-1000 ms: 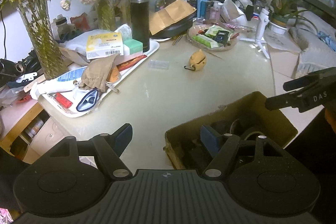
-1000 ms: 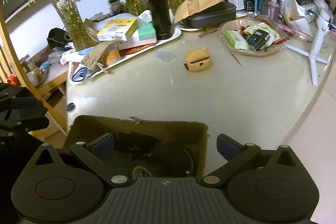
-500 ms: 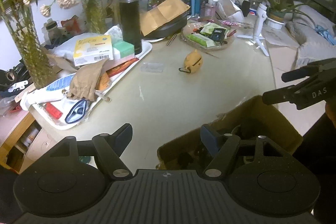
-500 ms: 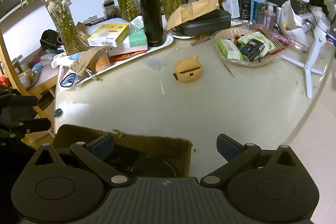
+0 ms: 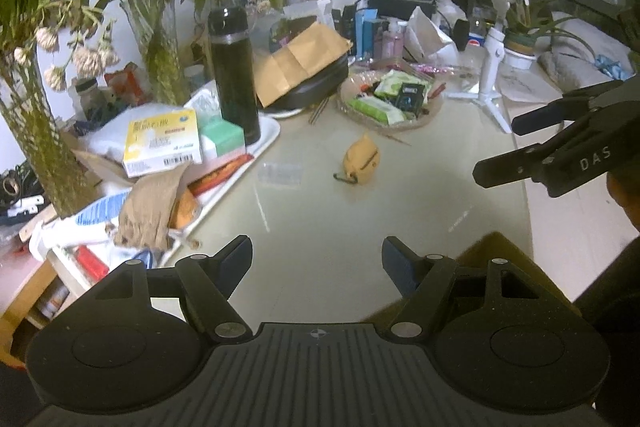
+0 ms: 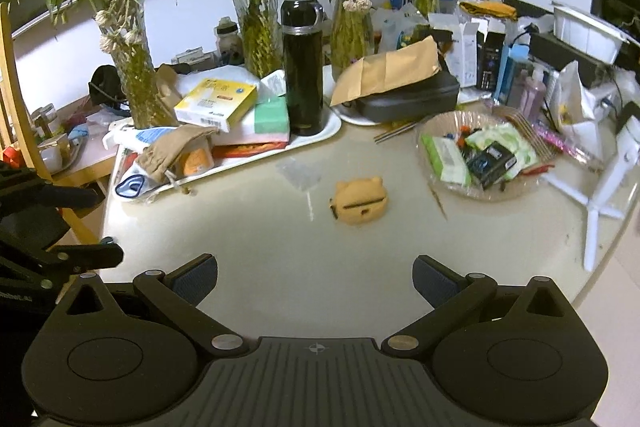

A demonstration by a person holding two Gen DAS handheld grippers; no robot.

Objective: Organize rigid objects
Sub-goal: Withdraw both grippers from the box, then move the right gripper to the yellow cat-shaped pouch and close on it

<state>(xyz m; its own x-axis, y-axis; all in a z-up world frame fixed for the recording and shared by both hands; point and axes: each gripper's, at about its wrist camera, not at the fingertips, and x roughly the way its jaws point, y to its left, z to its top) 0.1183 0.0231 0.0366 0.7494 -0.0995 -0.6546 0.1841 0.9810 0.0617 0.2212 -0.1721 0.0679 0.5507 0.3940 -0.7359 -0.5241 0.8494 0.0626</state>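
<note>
Distance is what the next reach turns on: the yellow bear-shaped case (image 6: 359, 201) lies alone on the bare middle of the worktop (image 6: 260, 247), straight ahead of your right tool (image 6: 315, 277) and well apart from it, with nothing in the way. From your left tool (image 5: 317, 257) the same case (image 5: 361, 159) sits ahead and a little to the right, about as far off, so neither hand has a clear edge; I judge the right better lined up. The case lies flat with its longer side running across the right tool's view, so the fingers would close along that length unless you roll the wrist.

Both tools stand with their jaws apart and nothing between them.

Compared with a second ago, the cardboard box (image 5: 486, 251) that filled the lower part of both views has slid nearly out of sight beneath the tools, and the case looks somewhat closer to each. The white tray (image 6: 320, 135) with the black flask (image 6: 302, 67) has not shifted.
</note>
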